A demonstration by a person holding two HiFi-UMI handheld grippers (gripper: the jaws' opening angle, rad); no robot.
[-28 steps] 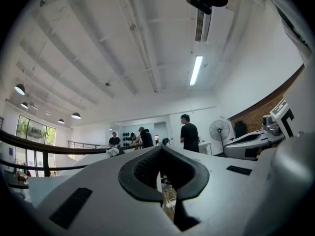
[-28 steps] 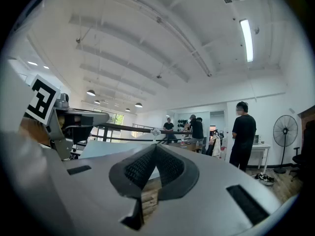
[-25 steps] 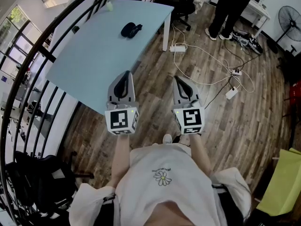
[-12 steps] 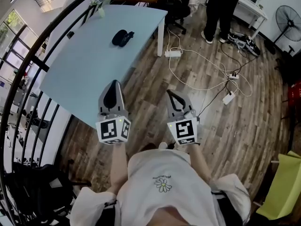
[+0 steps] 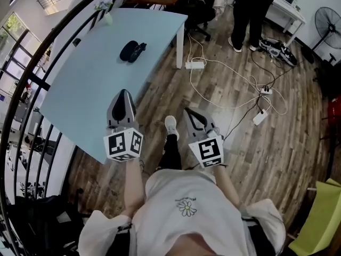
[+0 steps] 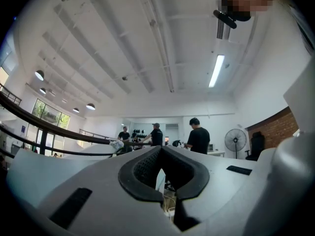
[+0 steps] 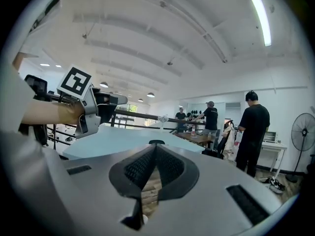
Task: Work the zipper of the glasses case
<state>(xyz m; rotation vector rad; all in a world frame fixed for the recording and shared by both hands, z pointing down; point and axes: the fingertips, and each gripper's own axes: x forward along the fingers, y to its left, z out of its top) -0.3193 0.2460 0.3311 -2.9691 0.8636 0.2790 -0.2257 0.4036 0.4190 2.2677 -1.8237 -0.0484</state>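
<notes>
Both the left tongs (image 5: pixel 123 93) and right tongs (image 5: pixel 188 111) had neared the glasses case (image 5: pixel 132 51), shut and empty. It lay well ahead on the surface (image 5: pixel 80 89), long axis slanting right, nearer the left tongs.

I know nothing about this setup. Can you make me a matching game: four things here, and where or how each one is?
1. glasses case
2. fan
3. power strip
4. right gripper

A. lying on the wooden floor
B. jaws shut, nothing between them
C. on the light blue table
D. standing upright at the head view's right edge

Pairs: 1-C, 2-D, 3-A, 4-B
</notes>
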